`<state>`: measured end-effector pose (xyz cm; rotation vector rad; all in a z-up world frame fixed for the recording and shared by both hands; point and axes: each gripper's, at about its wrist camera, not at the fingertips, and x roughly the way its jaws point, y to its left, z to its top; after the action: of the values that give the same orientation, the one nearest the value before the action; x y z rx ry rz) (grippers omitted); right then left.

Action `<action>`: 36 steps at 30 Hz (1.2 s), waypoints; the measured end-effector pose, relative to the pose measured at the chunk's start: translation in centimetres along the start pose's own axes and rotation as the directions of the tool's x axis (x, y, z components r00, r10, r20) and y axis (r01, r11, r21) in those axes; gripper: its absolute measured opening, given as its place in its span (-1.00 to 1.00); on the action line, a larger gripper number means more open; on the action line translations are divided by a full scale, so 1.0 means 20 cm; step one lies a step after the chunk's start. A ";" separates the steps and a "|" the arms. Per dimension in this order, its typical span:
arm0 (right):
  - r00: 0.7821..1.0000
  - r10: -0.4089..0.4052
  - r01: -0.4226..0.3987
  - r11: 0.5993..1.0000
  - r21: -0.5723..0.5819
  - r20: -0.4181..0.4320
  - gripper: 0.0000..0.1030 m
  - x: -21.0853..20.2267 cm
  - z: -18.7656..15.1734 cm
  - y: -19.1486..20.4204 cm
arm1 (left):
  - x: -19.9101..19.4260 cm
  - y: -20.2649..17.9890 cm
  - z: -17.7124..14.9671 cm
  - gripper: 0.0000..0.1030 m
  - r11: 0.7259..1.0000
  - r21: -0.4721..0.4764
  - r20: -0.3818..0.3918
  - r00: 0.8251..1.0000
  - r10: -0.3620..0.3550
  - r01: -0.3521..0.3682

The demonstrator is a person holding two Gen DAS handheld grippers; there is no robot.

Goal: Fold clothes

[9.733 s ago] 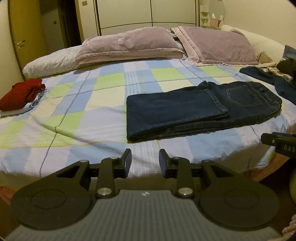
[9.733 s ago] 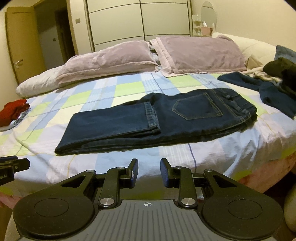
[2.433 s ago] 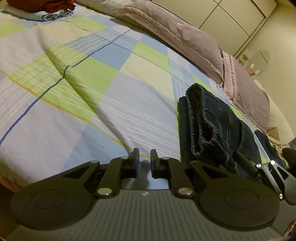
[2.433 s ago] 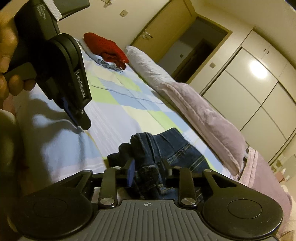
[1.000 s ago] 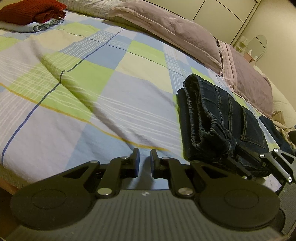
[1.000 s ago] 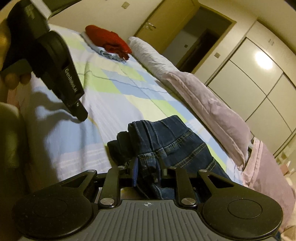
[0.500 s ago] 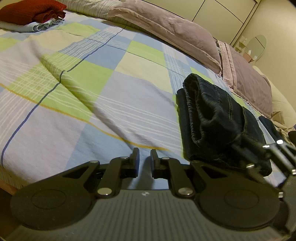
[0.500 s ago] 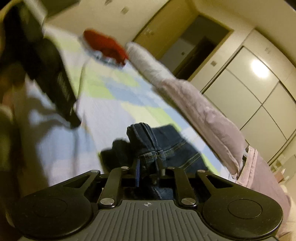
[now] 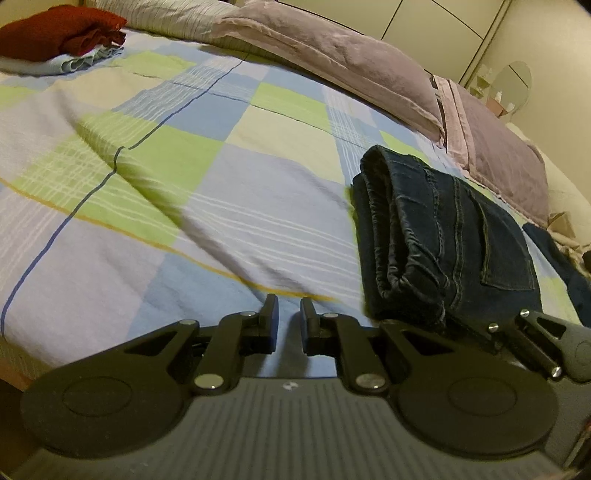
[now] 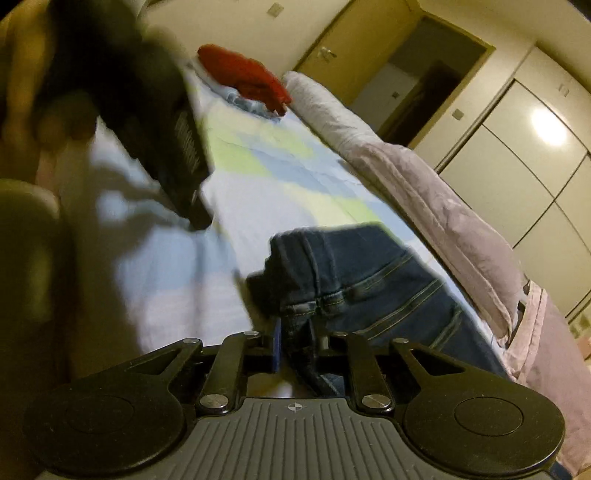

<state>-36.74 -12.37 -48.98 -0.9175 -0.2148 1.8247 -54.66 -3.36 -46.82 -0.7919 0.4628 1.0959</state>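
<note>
Right wrist view shows the right gripper (image 10: 295, 345) low at the near edge of the folded jeans (image 10: 373, 291); its jaws have just been opening, and a fold of denim sits between them, though blur hides whether the pads press on it. The jeans lie as a thick folded bundle on the checked bedspread (image 9: 184, 206), near the bed's front edge and well apart from the red garment (image 9: 55, 31) stacked at the far corner.

The left gripper (image 9: 289, 325) hovers over bare bedspread just beside the bundle — its jaws nearly together with only a narrow gap, nothing between them.

The likely trouble is in the release. If the denim snags on a pad as the right gripper pulls away, the top layer could drag and the bundle spring open; stiff denim folded this thick tends to unroll at its rounded edge. The bundle also sits close to the mattress edge, so a sideways tug might slide it off — the cotton cover looks smooth and already rumpled into a ridge.

Around it: mauve pillows (image 9: 332, 62) along the head of the bed, pale wardrobe doors (image 10: 517, 155), a dark open doorway (image 10: 424, 74), and more dark clothing (image 9: 565, 266) waiting at the bed's right side.
</note>
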 end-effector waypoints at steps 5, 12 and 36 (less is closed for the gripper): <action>0.999 0.008 -0.013 0.992 0.127 0.038 -0.02 -0.07 0.03 -0.04 | 0.00 0.01 0.00 -0.81 1.000 -0.009 -0.004 1.000 -0.003 0.003; 0.983 -0.186 0.152 0.812 0.563 0.002 -0.03 -0.38 -0.16 -0.38 | -0.01 0.00 0.00 -0.81 1.000 0.000 -0.005 1.000 0.007 -0.007; 0.958 -0.175 0.287 0.596 0.750 -0.227 -0.27 -0.38 -0.49 -0.69 | 0.04 -0.48 0.09 -0.80 0.960 0.273 0.043 0.996 -0.082 0.067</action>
<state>-18.93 -15.21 -44.79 -0.3435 0.5096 1.3741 -45.69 -3.65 -42.95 -0.5328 0.5204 0.9566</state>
